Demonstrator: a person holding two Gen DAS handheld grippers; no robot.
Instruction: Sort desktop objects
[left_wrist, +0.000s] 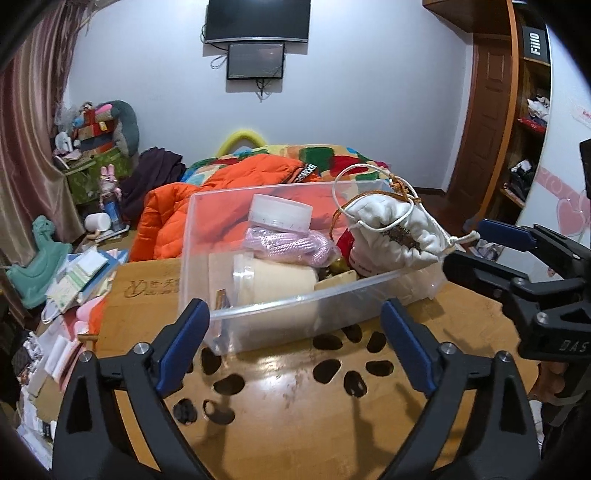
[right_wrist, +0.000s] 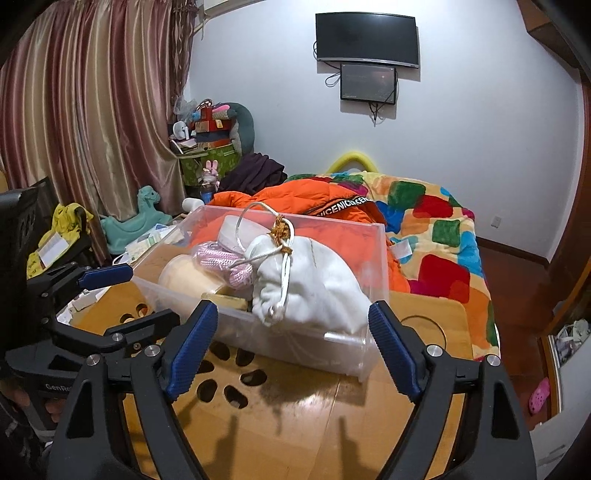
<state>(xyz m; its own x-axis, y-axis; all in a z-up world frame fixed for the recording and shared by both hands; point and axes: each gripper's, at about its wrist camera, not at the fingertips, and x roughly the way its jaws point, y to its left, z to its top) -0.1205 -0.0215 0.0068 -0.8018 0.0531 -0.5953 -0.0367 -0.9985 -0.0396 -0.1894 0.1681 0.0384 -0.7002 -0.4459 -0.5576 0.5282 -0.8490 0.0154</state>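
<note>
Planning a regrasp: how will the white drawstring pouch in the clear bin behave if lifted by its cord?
The white drawstring pouch looks like soft, wrinkled cloth, so it would probably sag and swing. It bulges, so likely has some weight. Its looped cord may snag the clear bin rim.

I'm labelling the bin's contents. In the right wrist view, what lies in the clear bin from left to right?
Cream roll → pink rope bundle → white drawstring bag, all inside the clear bin.

A wooden table (left_wrist: 295, 373) with dark oval cut-outs carries a clear plastic bin (left_wrist: 280, 317) at mid-frame
</note>
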